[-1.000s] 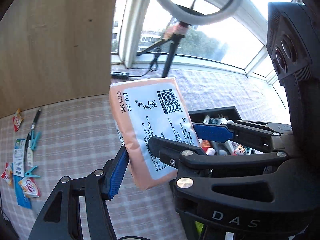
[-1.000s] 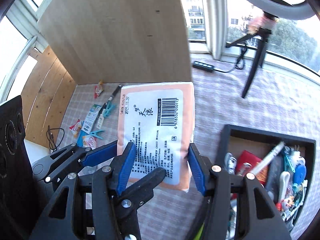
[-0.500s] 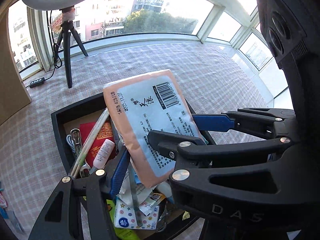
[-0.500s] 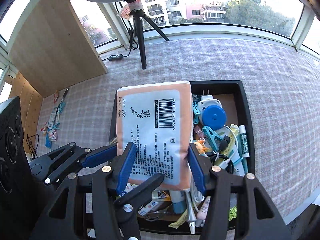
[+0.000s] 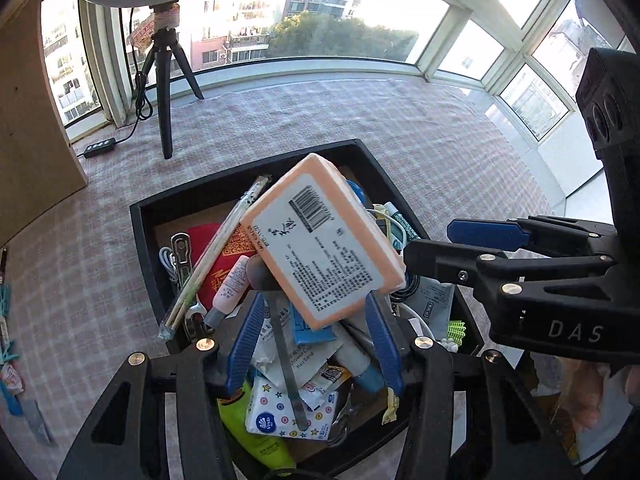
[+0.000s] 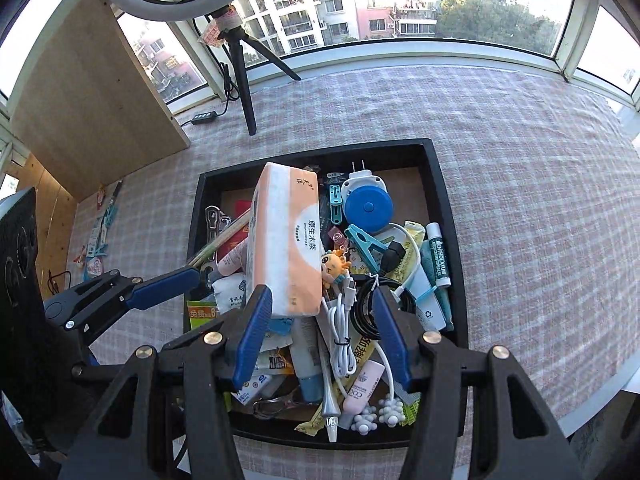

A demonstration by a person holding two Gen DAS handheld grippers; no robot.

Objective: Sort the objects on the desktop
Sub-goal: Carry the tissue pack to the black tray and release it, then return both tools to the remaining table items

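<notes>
Pointing steeply down, both tongs [image 5: 316, 344] [image 6: 320, 336] gape, left closing, tissue pack [image 5: 320, 240] loose atop tray [image 6: 448, 216]

Item count: black tray and its surroundings

One black tray [image 6: 440, 184] holds one orange tissue pack [image 6: 286, 240], one blue round tape measure [image 6: 368, 208], one white plug adapter [image 6: 362, 178], one red envelope [image 5: 216, 248], one wrapped pair of chopsticks [image 5: 216, 256], one green lip-balm tube [image 6: 438, 254], one cartoon keychain figure [image 6: 336, 266] and two teal clothespins [image 6: 366, 242]. Pink tubes: at least two, overlap prevents a firm count. Far left stands one tripod [image 6: 244, 80]; beside it lies one power strip [image 6: 204, 117].
</notes>
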